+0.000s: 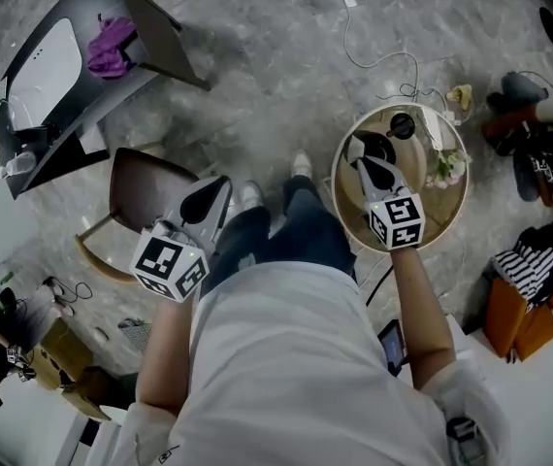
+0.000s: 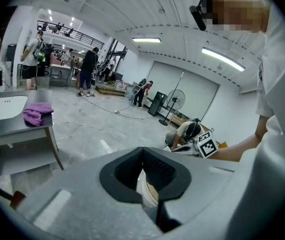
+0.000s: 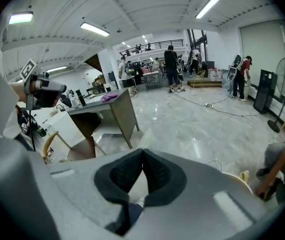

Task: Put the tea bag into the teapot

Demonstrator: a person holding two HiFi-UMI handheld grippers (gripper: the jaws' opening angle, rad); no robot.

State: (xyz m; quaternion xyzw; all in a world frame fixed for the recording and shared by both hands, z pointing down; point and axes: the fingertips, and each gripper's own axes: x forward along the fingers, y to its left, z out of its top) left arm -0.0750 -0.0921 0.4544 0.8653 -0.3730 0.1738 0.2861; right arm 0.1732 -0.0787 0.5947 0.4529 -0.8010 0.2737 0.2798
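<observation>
A small round wooden table [image 1: 451, 212] stands at my right on the grey floor. On it lie a small dark round thing [image 1: 403, 124] and pale flowers [image 1: 446, 168]. I cannot make out a teapot or a tea bag. My right gripper [image 1: 356, 144] hangs over the table's left part, jaws pressed together with nothing between them [image 3: 142, 152]. My left gripper [image 1: 220, 184] is held above the floor beside a chair, also shut and empty [image 2: 142, 150]. Both gripper views point out across the hall, not at the table.
A brown chair [image 1: 146, 187] stands under my left gripper. A grey desk [image 1: 150, 27] with a white basin and a purple cloth [image 1: 112, 47] is at the far left. Cables [image 1: 383, 61] cross the floor. Shoes and bags [image 1: 538, 153] lie at the right. People stand far off [image 2: 88, 71].
</observation>
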